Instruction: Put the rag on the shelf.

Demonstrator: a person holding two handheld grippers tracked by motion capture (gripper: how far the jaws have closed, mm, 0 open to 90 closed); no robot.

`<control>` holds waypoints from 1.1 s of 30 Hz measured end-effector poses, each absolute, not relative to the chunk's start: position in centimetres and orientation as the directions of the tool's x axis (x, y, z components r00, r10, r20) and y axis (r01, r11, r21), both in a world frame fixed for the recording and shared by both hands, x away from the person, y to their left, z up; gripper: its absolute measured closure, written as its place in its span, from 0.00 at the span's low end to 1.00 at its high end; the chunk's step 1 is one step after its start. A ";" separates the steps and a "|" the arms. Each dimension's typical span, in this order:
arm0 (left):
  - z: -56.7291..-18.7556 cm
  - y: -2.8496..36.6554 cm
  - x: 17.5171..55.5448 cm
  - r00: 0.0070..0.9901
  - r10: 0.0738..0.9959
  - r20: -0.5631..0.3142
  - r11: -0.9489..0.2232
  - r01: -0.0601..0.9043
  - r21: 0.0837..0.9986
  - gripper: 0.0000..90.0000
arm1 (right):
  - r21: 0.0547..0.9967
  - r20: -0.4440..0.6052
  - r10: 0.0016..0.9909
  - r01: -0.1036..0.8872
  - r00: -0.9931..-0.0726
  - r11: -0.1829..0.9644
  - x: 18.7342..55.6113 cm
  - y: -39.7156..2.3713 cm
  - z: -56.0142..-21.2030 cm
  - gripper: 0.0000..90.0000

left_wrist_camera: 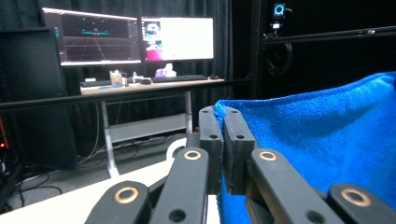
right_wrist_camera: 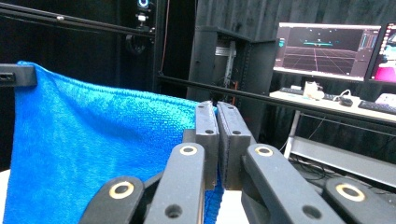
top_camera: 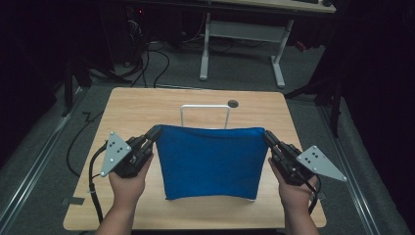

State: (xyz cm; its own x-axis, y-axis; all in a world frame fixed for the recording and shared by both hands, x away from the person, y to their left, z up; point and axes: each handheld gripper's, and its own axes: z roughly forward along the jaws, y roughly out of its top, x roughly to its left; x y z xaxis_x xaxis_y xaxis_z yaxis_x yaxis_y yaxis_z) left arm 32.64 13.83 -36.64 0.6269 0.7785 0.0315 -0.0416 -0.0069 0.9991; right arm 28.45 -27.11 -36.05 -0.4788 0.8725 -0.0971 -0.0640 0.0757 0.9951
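Note:
A blue cloth [top_camera: 210,161] hangs stretched flat between my two grippers above the wooden table [top_camera: 142,105]. My left gripper [top_camera: 155,131] is shut on the cloth's upper left corner, and my right gripper [top_camera: 267,135] is shut on its upper right corner. In the left gripper view the jaws [left_wrist_camera: 223,114] pinch the cloth's edge, with the blue cloth [left_wrist_camera: 317,140] spreading to the right. From the right gripper [right_wrist_camera: 216,108] the cloth [right_wrist_camera: 93,149] spreads left to the other gripper's tip [right_wrist_camera: 16,75]. A white wire rack [top_camera: 204,113] stands behind the cloth, partly hidden.
A small dark round hole [top_camera: 233,103] sits near the table's far edge. Beyond the table stands a white-legged desk [top_camera: 242,34] with monitors [left_wrist_camera: 135,37] and cables on the floor. The table's front edge lies just under my hands.

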 end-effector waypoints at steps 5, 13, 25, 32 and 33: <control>-35.3 13.6 34.5 0.614 0.786 0.073 -0.048 -0.058 0.997 0.98 | 0.995 -0.096 0.878 -0.048 -0.469 0.083 30.1 -27.2 -35.5 0.98; -34.2 13.1 37.7 0.603 0.793 0.086 -0.071 -0.049 0.996 0.98 | 0.994 -0.109 0.885 -0.040 -0.452 0.102 32.7 -26.9 -34.2 0.98; -32.4 12.7 42.1 0.583 0.808 0.089 -0.087 -0.031 0.996 0.98 | 0.997 -0.074 0.896 0.000 -0.438 0.082 36.7 -26.9 -32.8 0.98; -31.8 12.2 45.1 0.552 0.826 0.114 -0.132 -0.008 0.991 0.98 | 0.998 -0.055 0.904 0.012 -0.423 0.066 39.1 -26.8 -31.9 0.98; -31.8 12.2 45.4 0.551 0.827 0.107 -0.128 -0.001 0.992 0.98 | 0.997 -0.057 0.909 0.016 -0.414 0.070 40.1 -26.7 -31.7 0.98</control>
